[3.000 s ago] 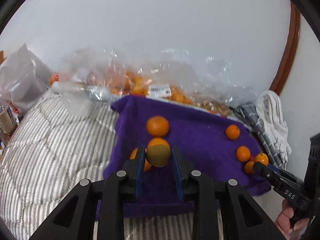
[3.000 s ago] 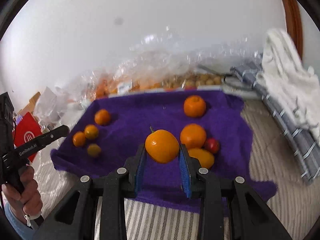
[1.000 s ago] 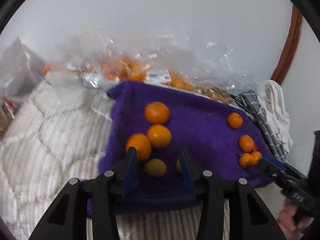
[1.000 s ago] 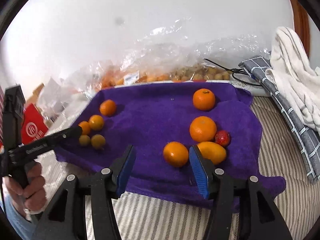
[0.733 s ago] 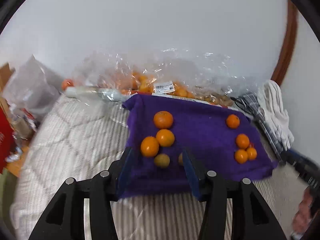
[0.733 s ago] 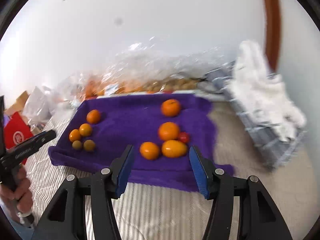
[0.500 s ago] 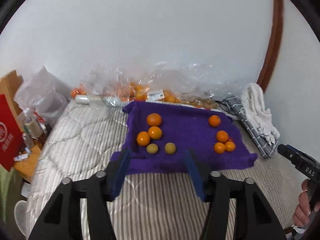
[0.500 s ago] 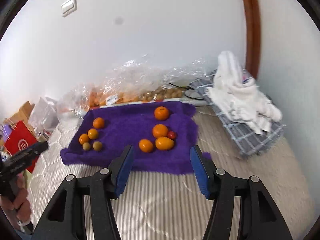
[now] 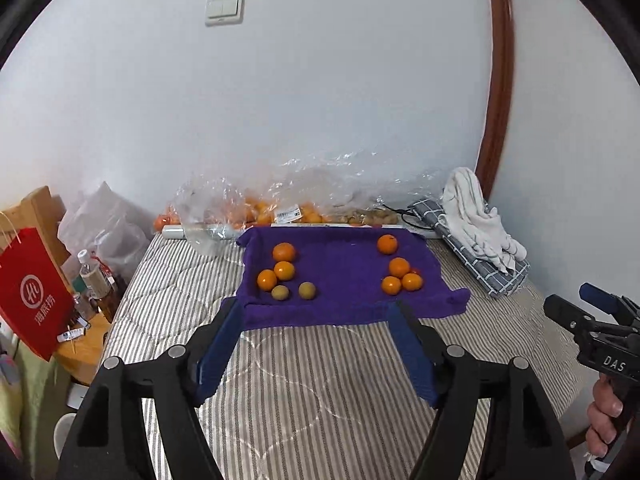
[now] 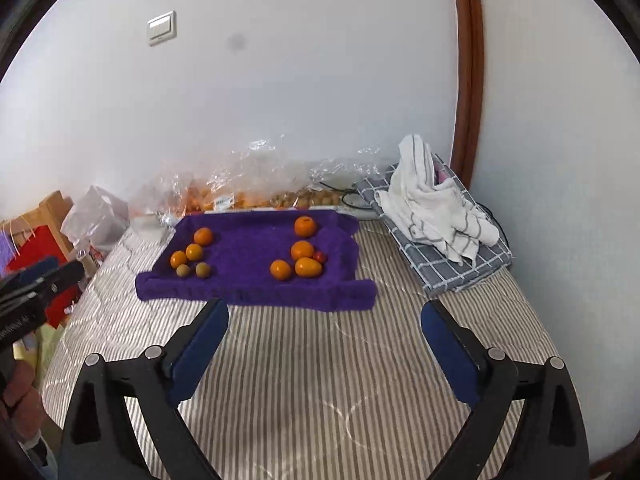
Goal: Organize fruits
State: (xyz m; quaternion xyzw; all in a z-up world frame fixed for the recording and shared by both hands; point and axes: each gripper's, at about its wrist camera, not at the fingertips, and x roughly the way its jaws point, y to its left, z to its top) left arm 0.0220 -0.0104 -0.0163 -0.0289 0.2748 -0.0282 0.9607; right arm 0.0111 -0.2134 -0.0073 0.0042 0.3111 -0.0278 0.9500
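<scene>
Bed: striped mattress (image 10: 304,364) under everything.
Towel: purple towel (image 10: 248,248) by the wall, carrying all loose fruit.
Left group (image 9: 282,270): three oranges and two greenish fruits, close together.
Right group (image 10: 301,261): four orange fruits and one small red fruit.
Left gripper (image 9: 316,344): released, empty, well short of the towel.
Right gripper (image 10: 324,344): released, empty.
Progress: sorting looks finished; nothing stray.

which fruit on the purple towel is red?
The small red fruit in the right-hand cluster, tucked beside the middle orange; every other fruit is orange or greenish-yellow.
</scene>
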